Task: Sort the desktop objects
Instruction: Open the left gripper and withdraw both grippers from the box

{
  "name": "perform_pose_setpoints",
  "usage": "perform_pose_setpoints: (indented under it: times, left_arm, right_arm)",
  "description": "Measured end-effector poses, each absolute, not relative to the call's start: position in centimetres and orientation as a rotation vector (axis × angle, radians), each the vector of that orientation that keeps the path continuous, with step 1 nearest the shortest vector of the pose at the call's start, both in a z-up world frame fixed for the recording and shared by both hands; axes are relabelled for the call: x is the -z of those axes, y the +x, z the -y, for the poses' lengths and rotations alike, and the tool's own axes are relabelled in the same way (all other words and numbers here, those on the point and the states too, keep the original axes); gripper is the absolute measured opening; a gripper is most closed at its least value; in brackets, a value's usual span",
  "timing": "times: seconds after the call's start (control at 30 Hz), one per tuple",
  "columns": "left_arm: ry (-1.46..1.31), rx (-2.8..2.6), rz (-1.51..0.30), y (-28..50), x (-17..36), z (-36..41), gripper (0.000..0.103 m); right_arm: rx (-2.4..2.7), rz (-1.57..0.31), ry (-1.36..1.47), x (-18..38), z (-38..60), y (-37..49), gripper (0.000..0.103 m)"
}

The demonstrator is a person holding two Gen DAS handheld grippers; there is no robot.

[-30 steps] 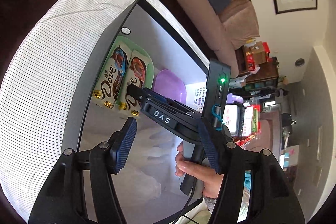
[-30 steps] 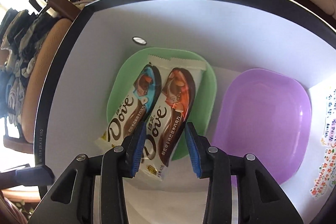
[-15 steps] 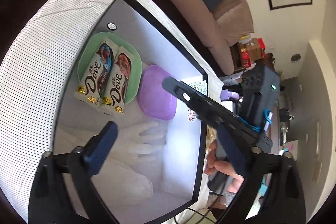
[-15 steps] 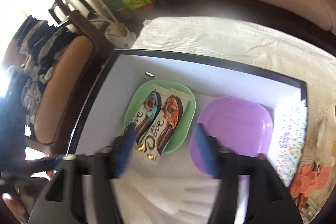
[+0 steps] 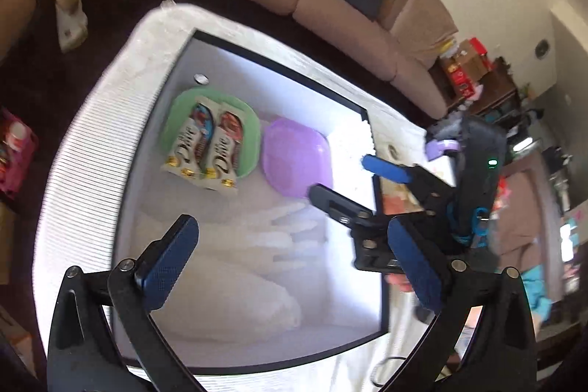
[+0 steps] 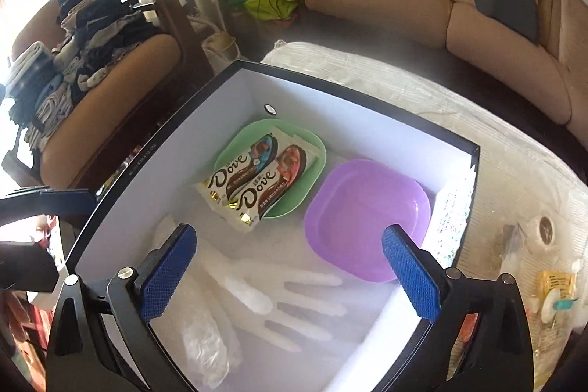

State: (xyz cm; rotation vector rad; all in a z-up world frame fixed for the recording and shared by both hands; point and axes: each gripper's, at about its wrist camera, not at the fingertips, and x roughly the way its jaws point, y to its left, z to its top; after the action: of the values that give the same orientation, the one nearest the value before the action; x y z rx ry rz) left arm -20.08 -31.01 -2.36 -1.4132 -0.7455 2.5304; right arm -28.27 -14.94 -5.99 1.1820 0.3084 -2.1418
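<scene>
Both claws stand wide apart with nothing between their blue, cross-hatched pads; the right claw [image 6: 290, 267] has just been opening, and so, a little sooner, has the left claw [image 5: 294, 263]. Each hangs above the near half of a shallow white tray [image 6: 228, 90] with a thin black rim, which lies on a ribbed, pale cloth-covered surface [image 6: 404, 76].

Toward the tray's far left corner sits a smooth green plate [image 6: 312, 142] with rounded corners. Two glossy Dove chocolate bars [image 6: 253, 182] lie side by side on it, their near ends overhanging its edge. Just right of it, close to the tray's right wall, is a bare purple plate [image 6: 367, 219] of the same rounded-square shape.

The tray's near half holds what looks like a thin, translucent plastic glove [image 6: 286, 304], crumpled at the cuff, though glare softens it. A small round sticker [image 6: 270, 108] marks the floor by the far wall.
</scene>
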Motion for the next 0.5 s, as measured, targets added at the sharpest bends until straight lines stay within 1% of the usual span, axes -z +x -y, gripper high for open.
perform_pose_setpoints:
  times: [0.17,0.33,0.4,0.5]
  left_arm:
    - [-1.362,-2.767,0.544,-16.3,1.2,28.7,0.103]
    - [-1.398,-2.866,0.362,-14.3,1.3,24.9,0.103]
    - [-1.401,-2.897,0.328,-13.6,1.4,23.5,0.103]
    - [-1.408,-2.887,0.354,-12.7,1.3,22.0,0.103]
  right_arm:
    - [2.187,-0.408,1.106,4.6,13.4,-24.7,0.103]
    - [2.212,-0.426,1.062,3.4,11.1,-21.5,0.103]
    - [2.222,-0.433,1.051,3.1,10.3,-20.4,0.103]
    - [2.252,-0.514,1.039,2.9,9.3,-18.8,0.103]
